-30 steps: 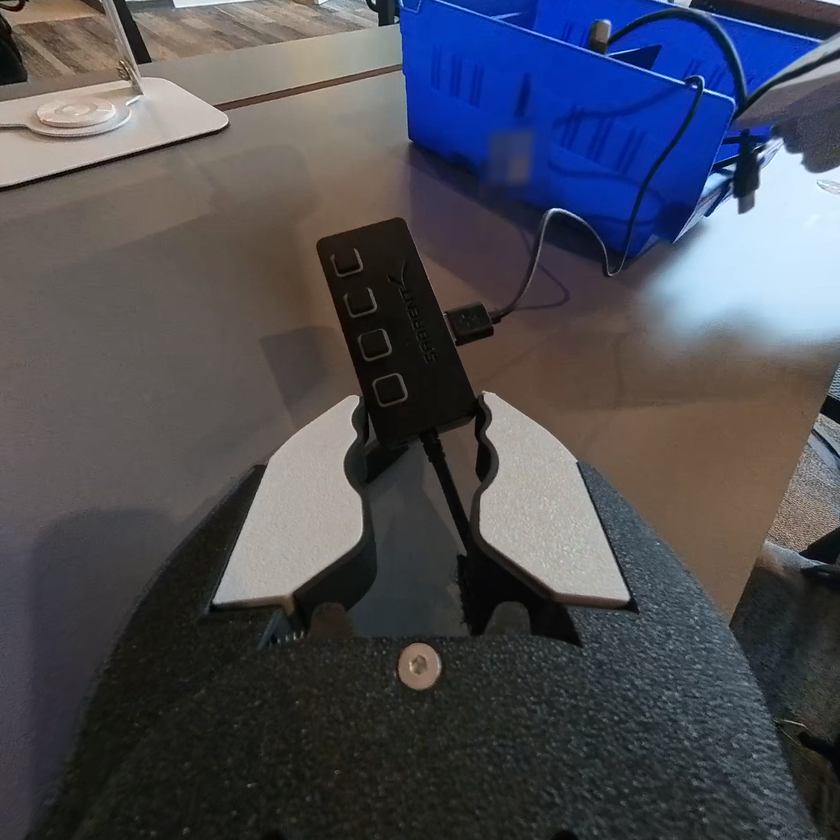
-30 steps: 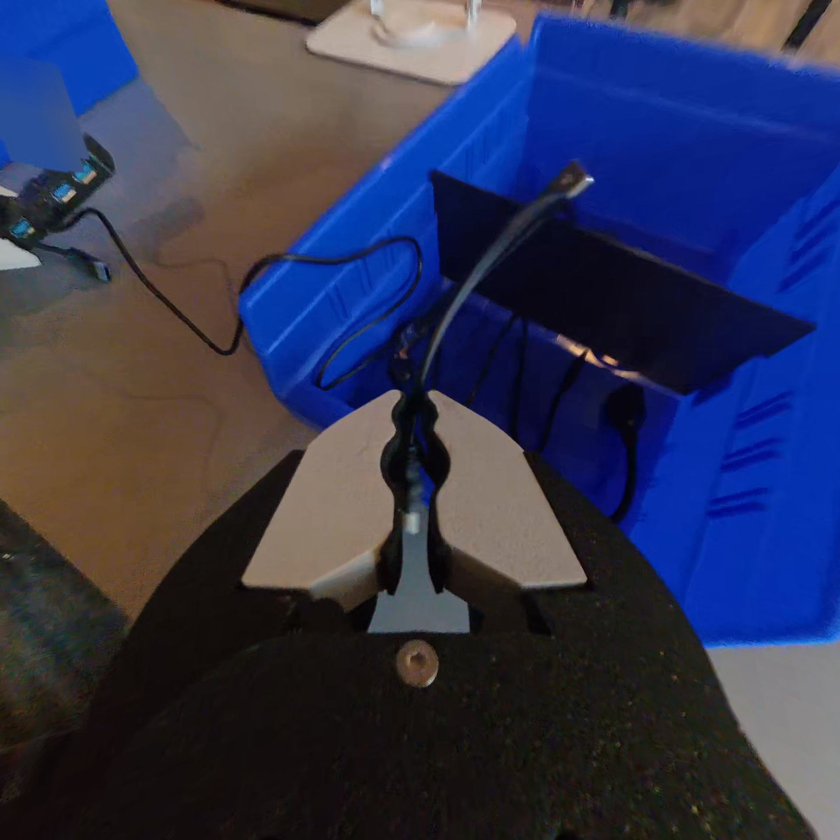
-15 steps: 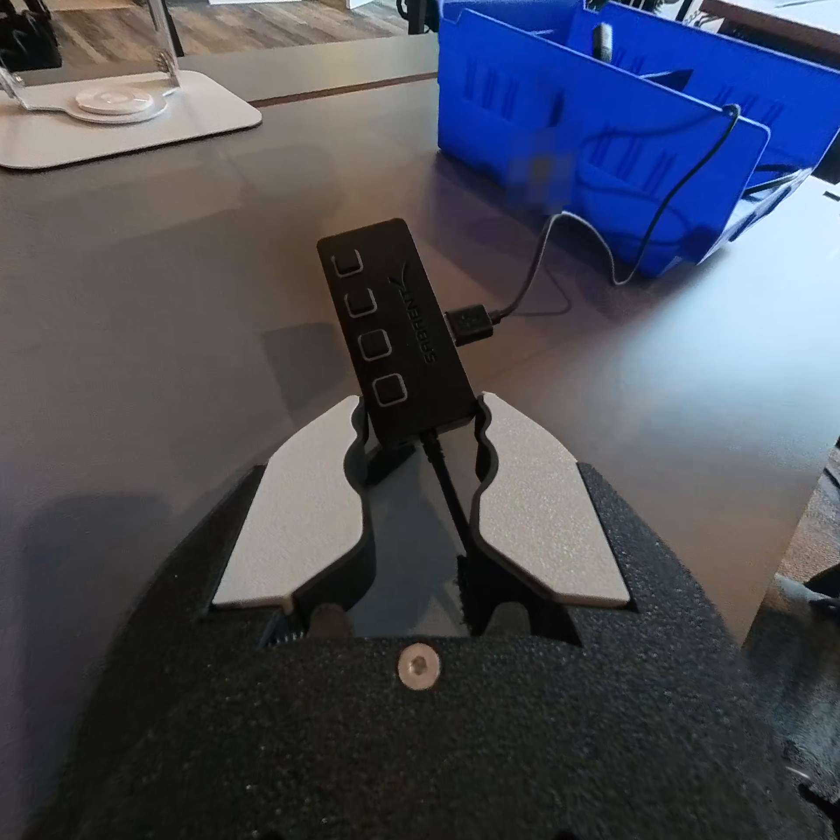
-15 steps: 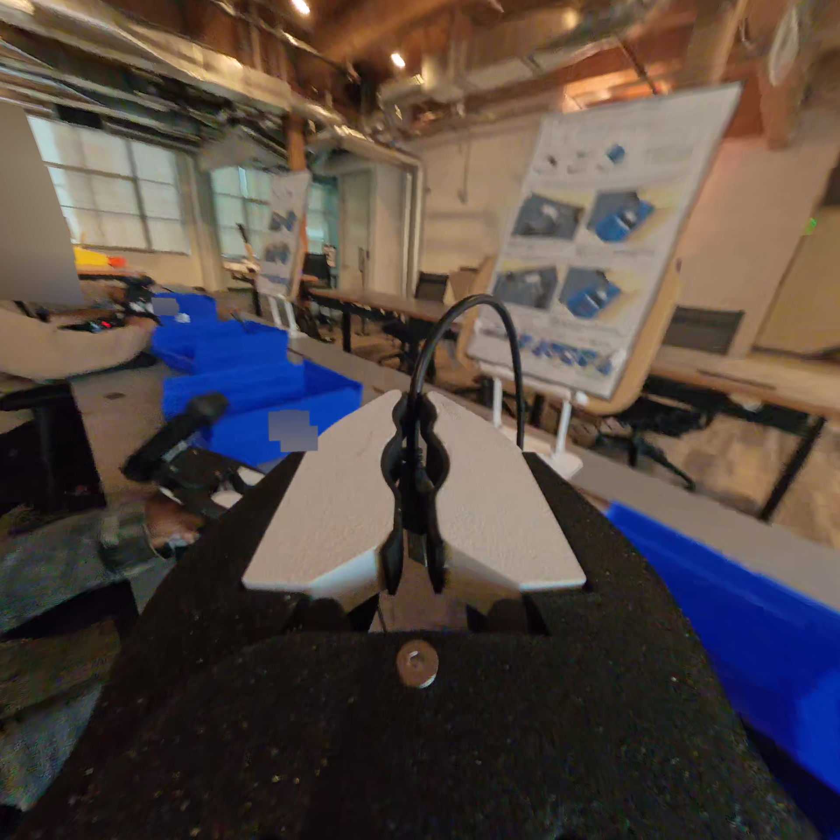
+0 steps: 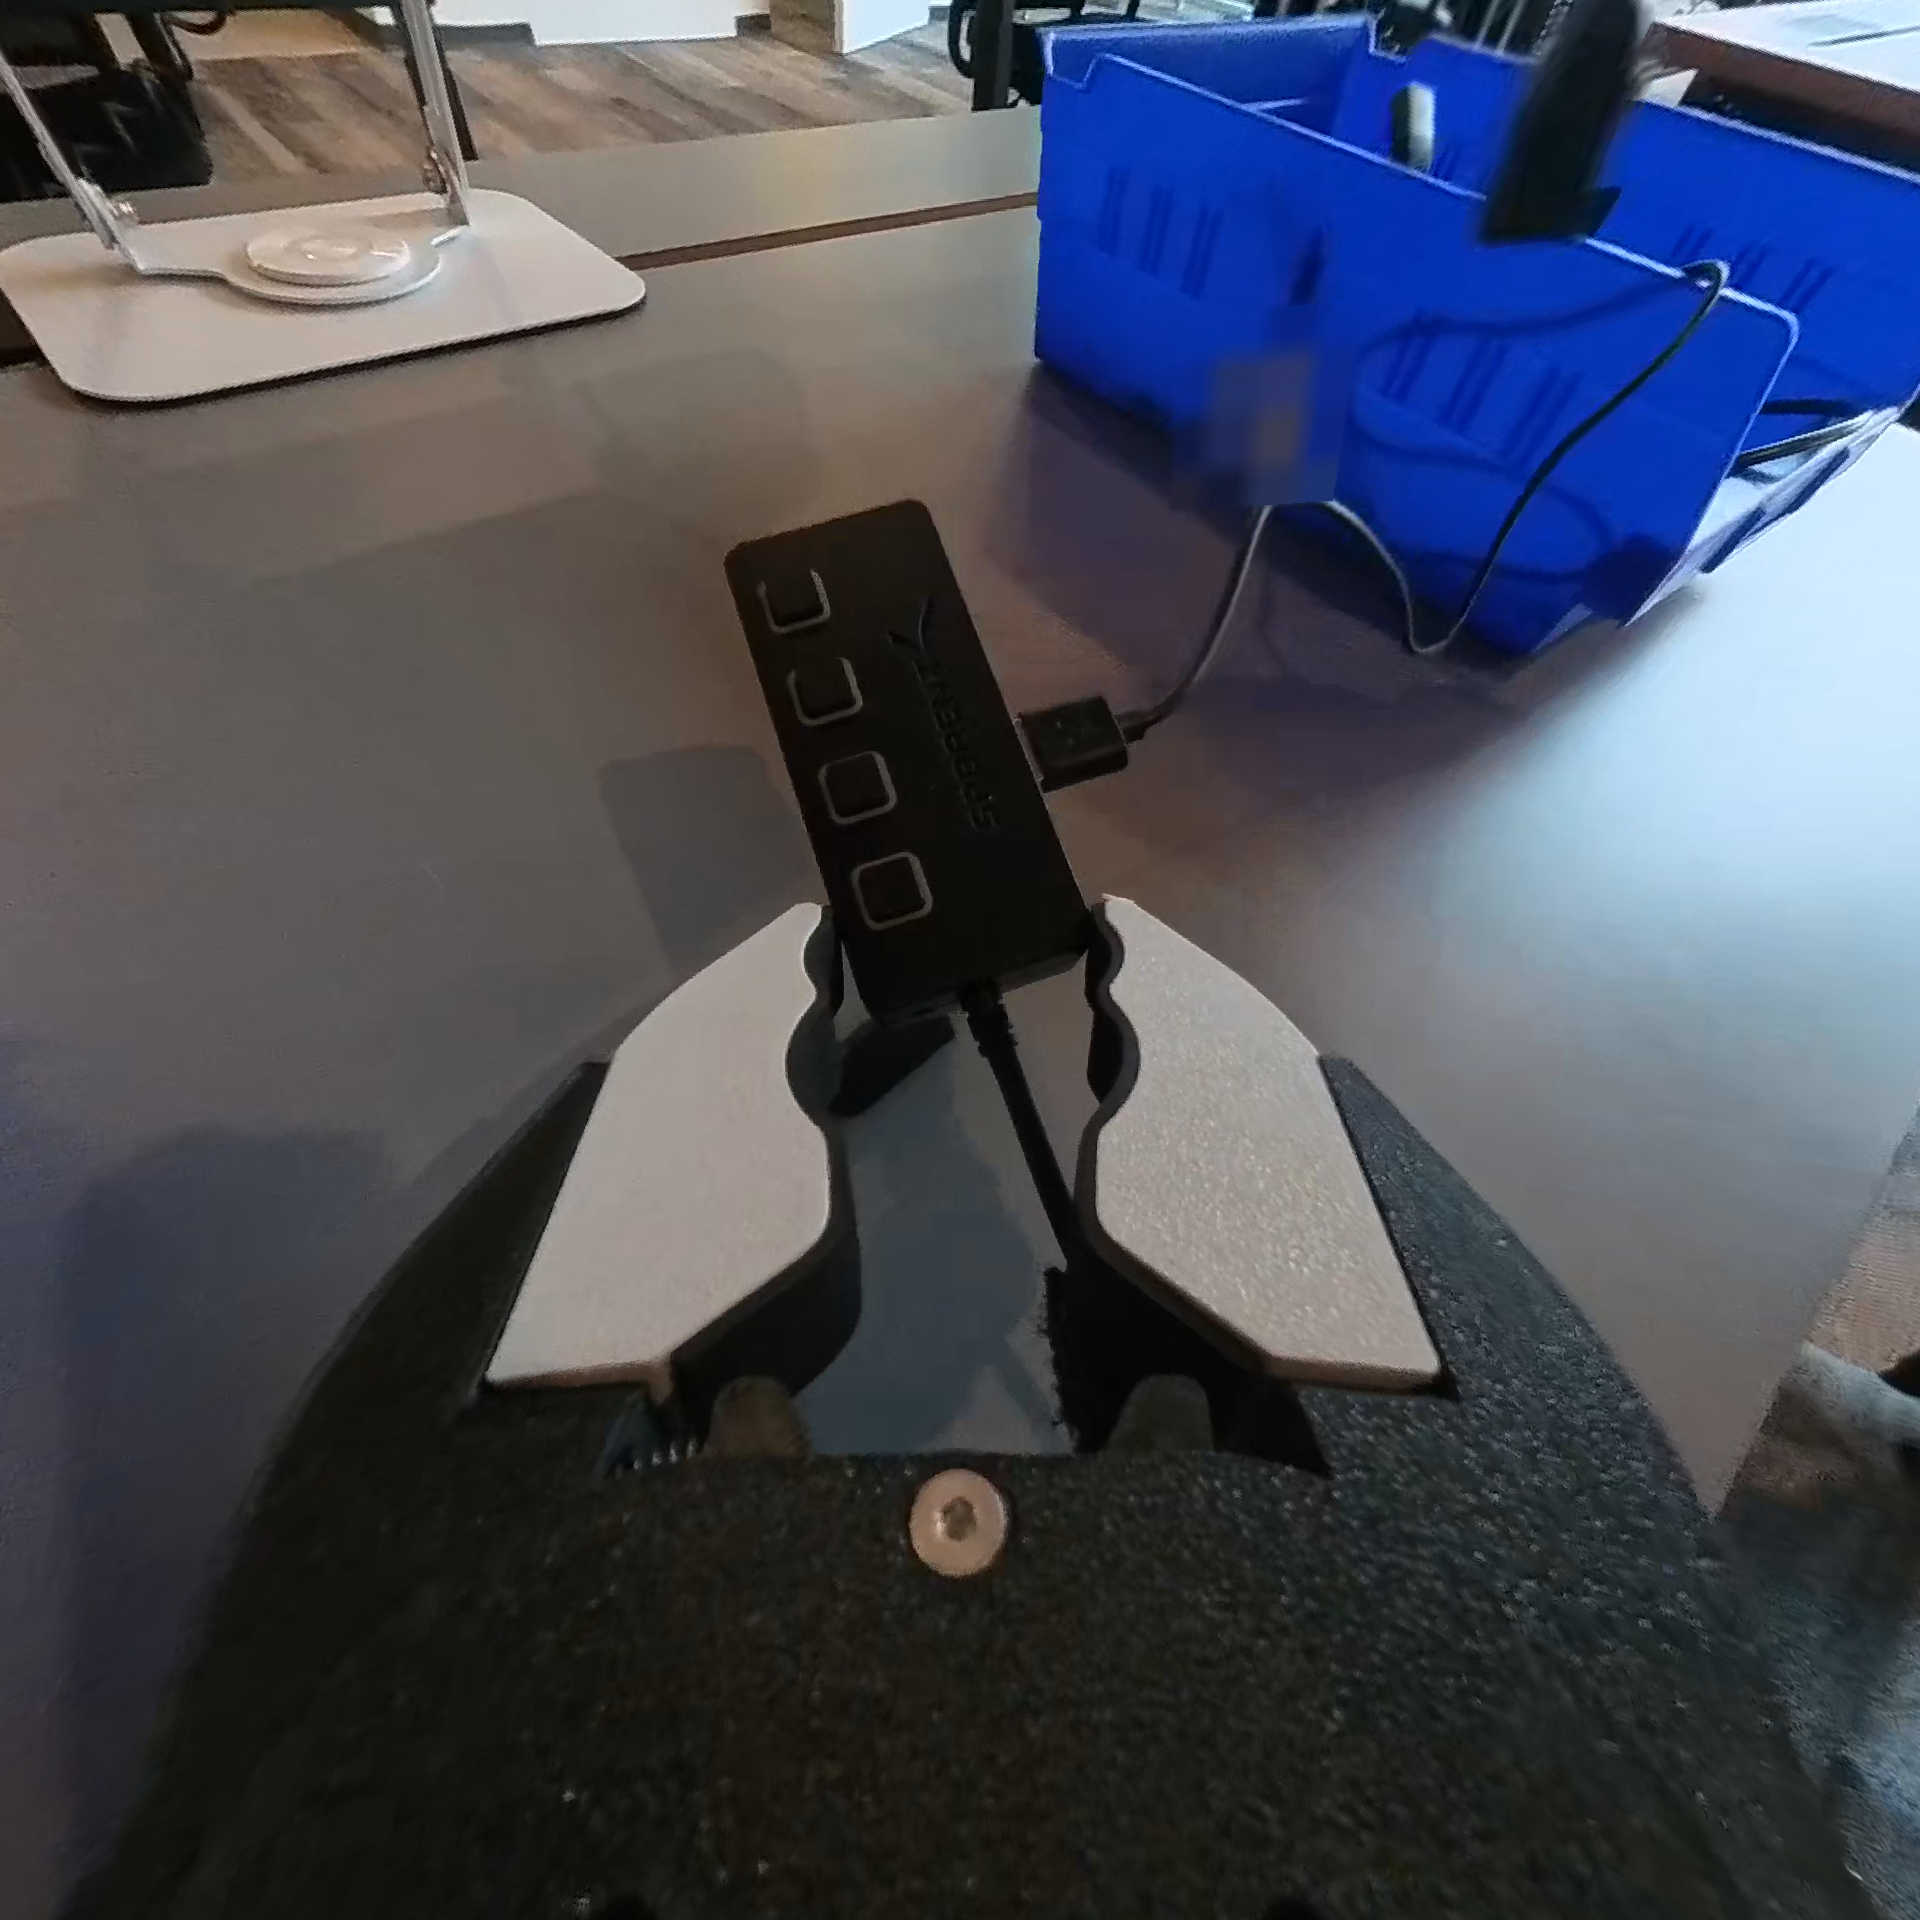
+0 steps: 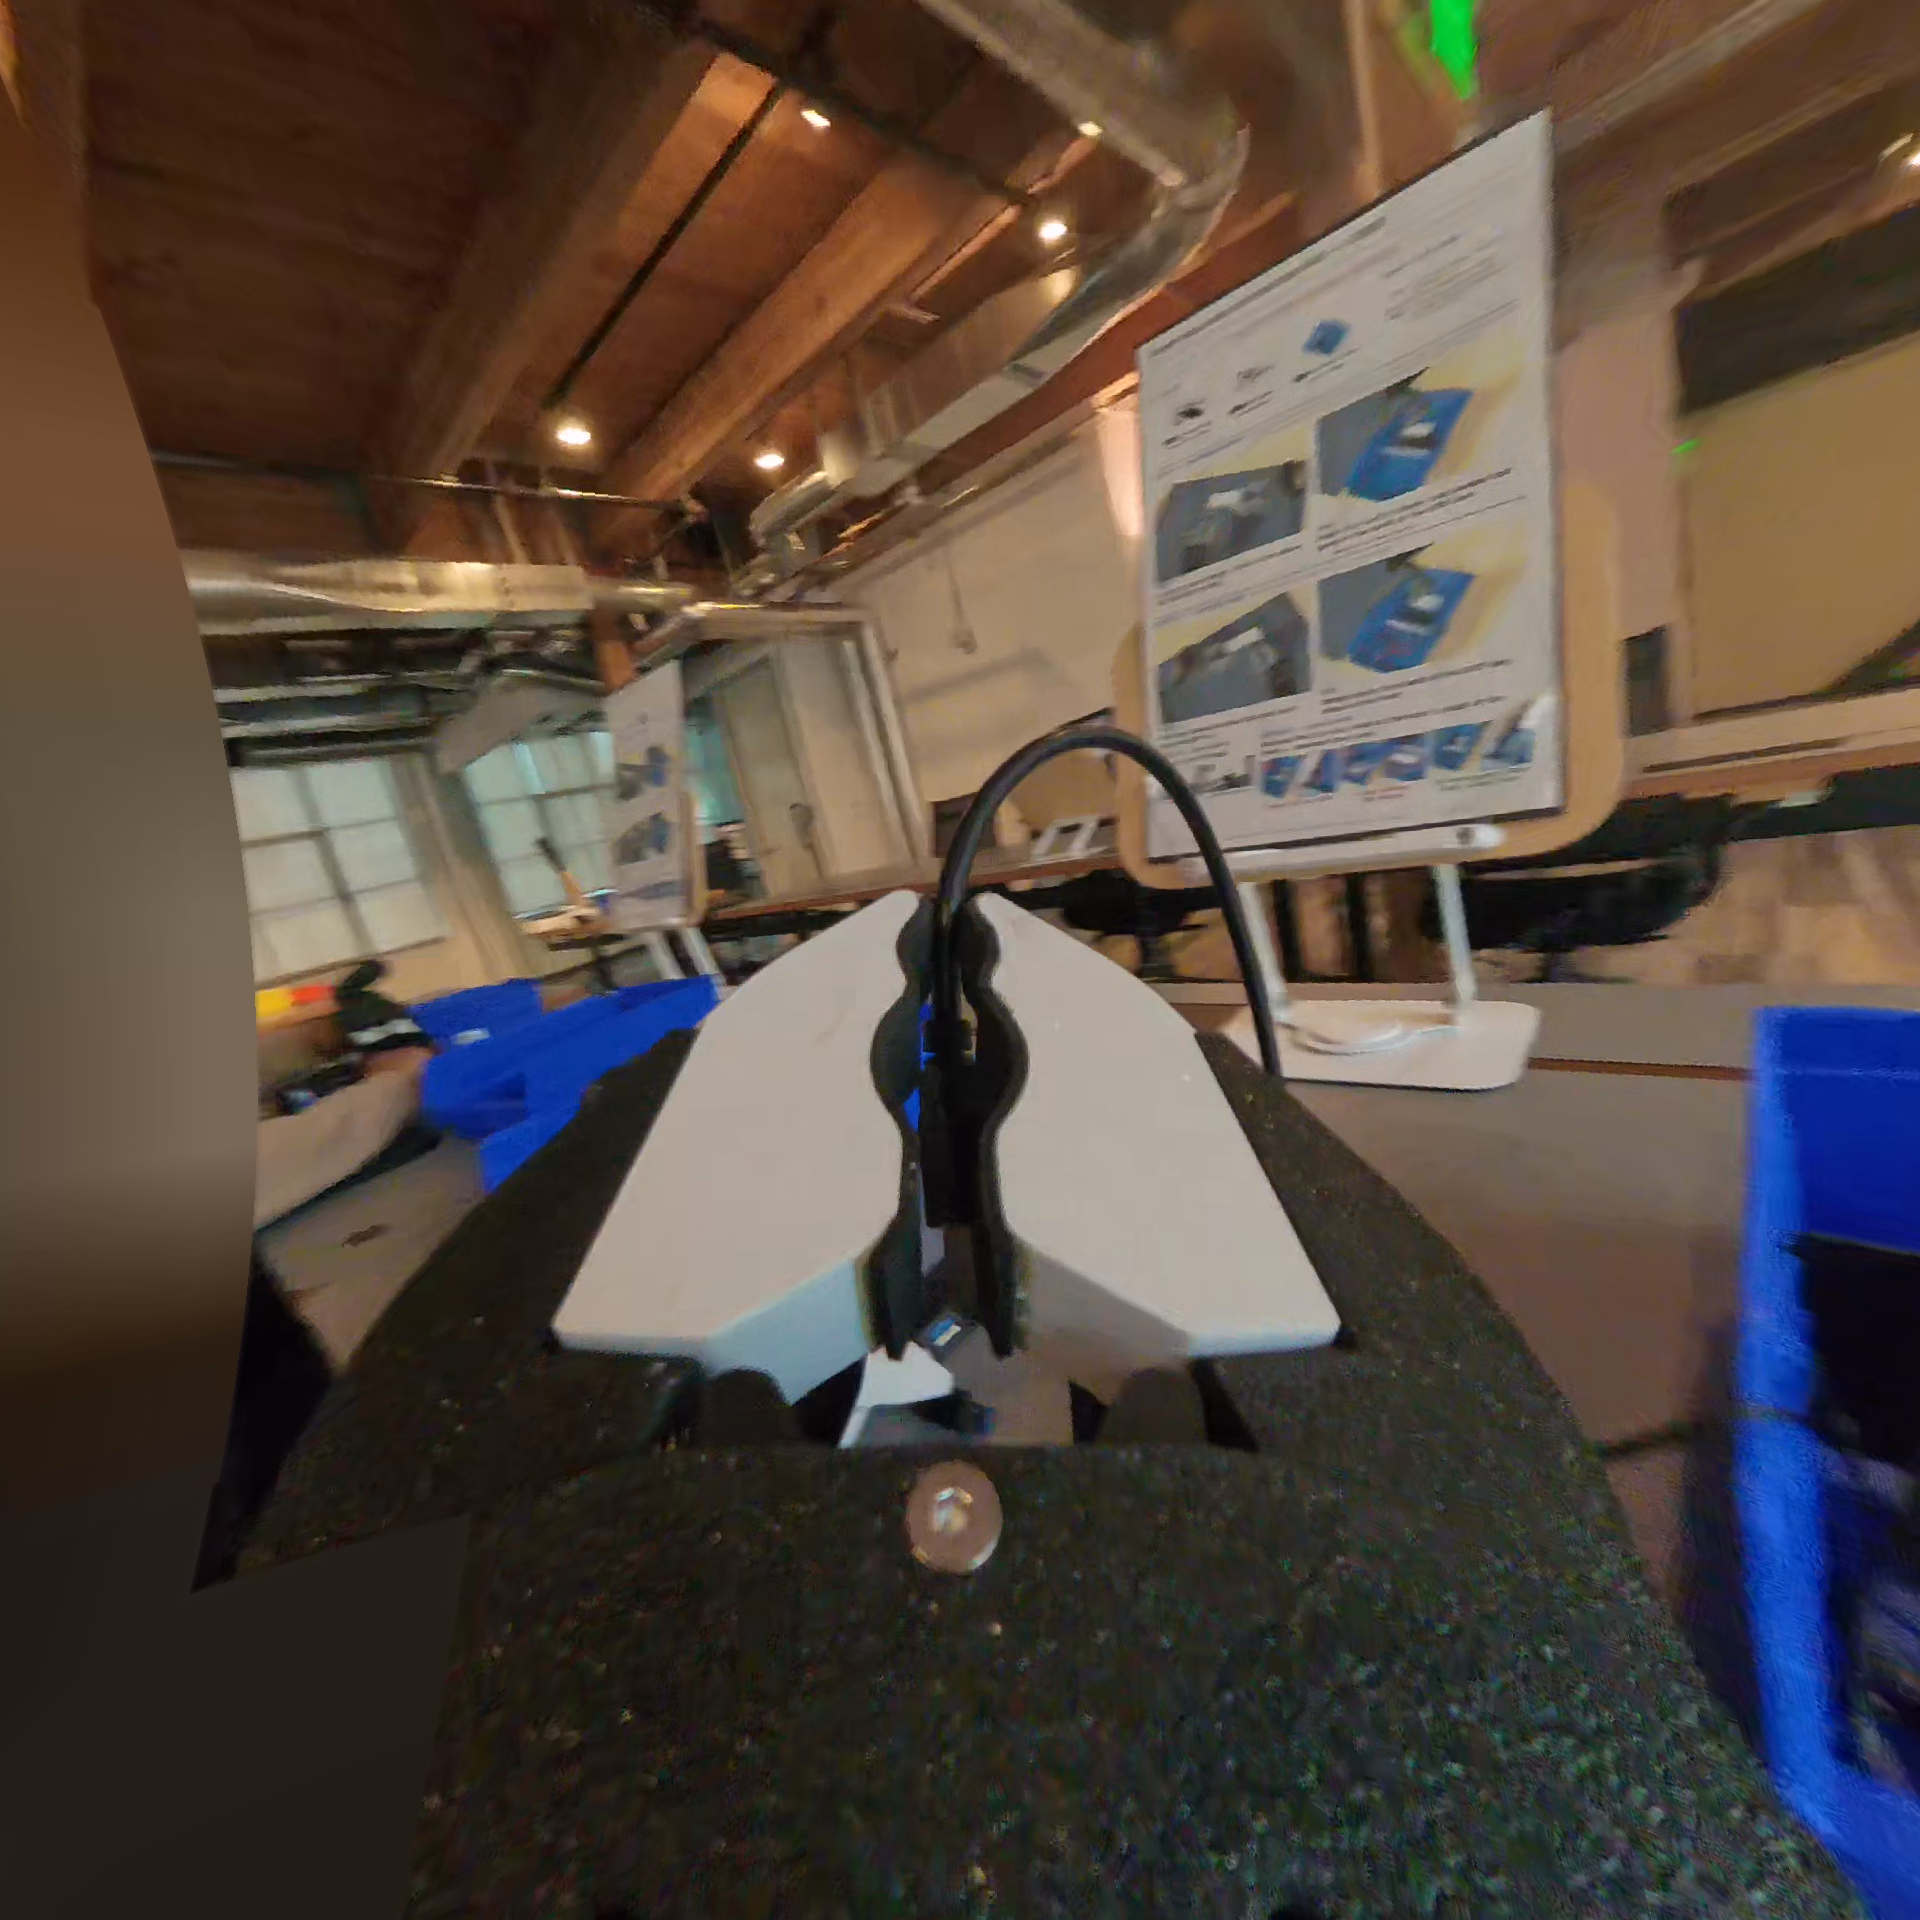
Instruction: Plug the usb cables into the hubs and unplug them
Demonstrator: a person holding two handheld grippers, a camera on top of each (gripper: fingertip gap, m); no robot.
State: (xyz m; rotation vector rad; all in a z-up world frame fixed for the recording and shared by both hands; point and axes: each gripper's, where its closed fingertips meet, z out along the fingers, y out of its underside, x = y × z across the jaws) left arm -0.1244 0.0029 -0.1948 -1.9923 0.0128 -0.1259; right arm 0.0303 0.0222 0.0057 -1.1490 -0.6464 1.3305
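Observation:
My left gripper (image 5: 961,935) is shut on the near end of a black USB hub (image 5: 904,748) with a row of square buttons, and holds it tilted up off the dark table (image 5: 416,623). A black USB plug (image 5: 1075,743) sits in the hub's right side. Its thin cable (image 5: 1486,582) runs over the wall of a blue bin (image 5: 1455,343). The hub's own cable (image 5: 1023,1122) runs back between my fingers. My right gripper (image 6: 951,914) is shut on the plug end (image 6: 951,1132) of another black USB cable (image 6: 1091,740), which arcs up and over to the right. It is raised and points across the room.
A white stand base (image 5: 312,291) sits at the table's far left and also shows in the right wrist view (image 6: 1403,1039). A dark blurred shape (image 5: 1558,114) hangs above the bin. The table edge drops off at right. In the right wrist view, a poster board (image 6: 1351,468), a blue bin wall (image 6: 1818,1247) and more blue bins (image 6: 561,1039) show. There is about 25 cm between the tips of the two grippers.
My right gripper has lifted out of the blue bin with its cable and tilted up to face the room. My left gripper still holds the hub with the plug in it.

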